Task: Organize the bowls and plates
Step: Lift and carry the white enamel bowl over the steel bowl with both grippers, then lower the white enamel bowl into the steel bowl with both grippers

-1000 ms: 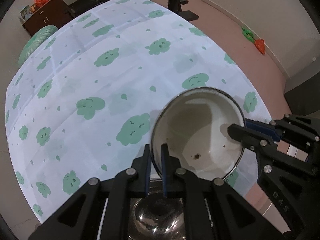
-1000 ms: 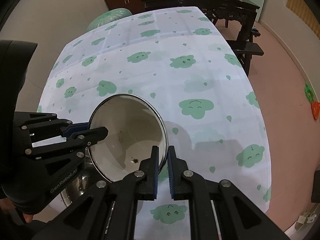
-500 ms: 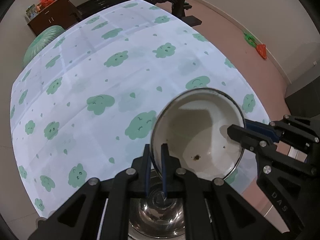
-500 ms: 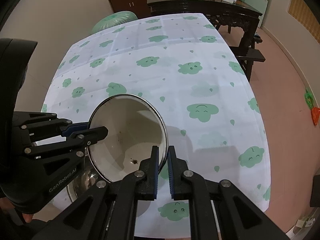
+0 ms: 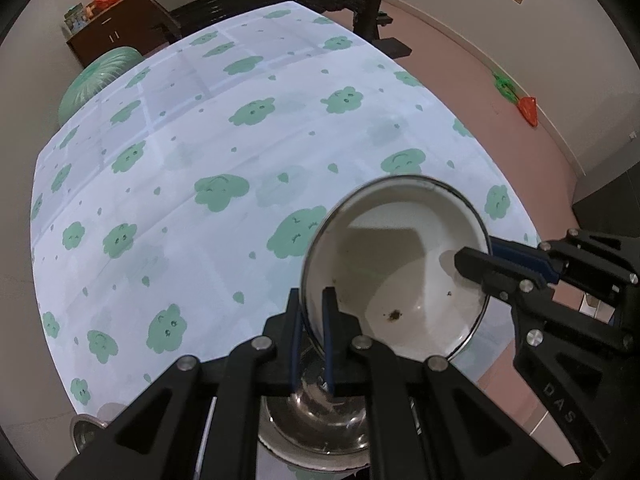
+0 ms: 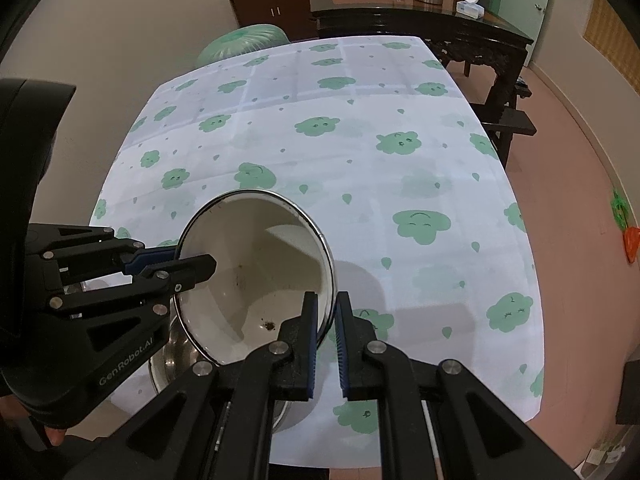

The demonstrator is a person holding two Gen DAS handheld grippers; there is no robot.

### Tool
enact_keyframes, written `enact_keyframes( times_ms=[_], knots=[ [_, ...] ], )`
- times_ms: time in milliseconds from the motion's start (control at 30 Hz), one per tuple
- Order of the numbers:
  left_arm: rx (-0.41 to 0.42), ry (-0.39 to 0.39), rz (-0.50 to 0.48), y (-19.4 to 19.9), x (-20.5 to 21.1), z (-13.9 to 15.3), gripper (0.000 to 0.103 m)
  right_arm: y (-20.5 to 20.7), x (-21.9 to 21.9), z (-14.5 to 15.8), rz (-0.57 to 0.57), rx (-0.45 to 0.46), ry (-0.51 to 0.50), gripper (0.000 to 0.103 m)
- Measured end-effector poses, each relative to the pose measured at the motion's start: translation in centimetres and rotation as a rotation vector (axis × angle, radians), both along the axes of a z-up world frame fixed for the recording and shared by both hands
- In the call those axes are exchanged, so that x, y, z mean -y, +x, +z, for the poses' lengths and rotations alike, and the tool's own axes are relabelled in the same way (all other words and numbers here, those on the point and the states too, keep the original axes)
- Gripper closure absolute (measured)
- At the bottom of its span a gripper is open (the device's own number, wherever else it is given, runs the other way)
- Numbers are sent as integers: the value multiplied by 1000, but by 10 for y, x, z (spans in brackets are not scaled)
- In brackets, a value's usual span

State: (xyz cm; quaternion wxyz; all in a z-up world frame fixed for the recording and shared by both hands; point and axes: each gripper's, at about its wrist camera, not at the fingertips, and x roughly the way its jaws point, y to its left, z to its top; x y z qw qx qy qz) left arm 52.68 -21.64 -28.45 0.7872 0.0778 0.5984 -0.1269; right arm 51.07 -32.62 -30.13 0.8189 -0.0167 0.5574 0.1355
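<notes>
Two tongs were clamped on one white enamel bowl [image 5: 400, 264], at opposite sides of its rim. L tongs [image 5: 313, 332] were nearly shut, with the rim pinched betw. the blue pads; same grip was seen from the R wrist view, where the L tongs [image 6: 192, 262] came in from the left. R tongs [image 6: 326, 340] were likewise nearly closed on the near rim edge, one finger inside the bowl, one outside. Bowl was held tilted, mouth toward both cams, clear of the tabletop [image 5: 200, 140]; dark specks were seen on its inner base. Directly below, a shiny metal bowl [image 5: 316, 424] was set at the near tabletop edge, partly hidden by the tongs. A 2nd small metal item [image 5: 82, 432] was seen at the near-left edge; kind couldn't be told. Tabletop was covered w/ a pale cloth printed w/ green clouds. Beyond it, a dark wooden table [image 6: 420, 20] w/ a kettle and tissue box was seen.
</notes>
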Motion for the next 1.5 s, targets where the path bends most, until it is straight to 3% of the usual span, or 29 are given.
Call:
enact_keyframes(
  times_ms=[667, 1500],
  knots=[
    [3, -2, 15, -28, -23, 4, 97, -31, -26, 3, 25, -4, -3, 93],
    [-56, 14, 5, -69, -41, -23, 97, -65, -46, -23, 47, -100, -7, 92]
  ],
)
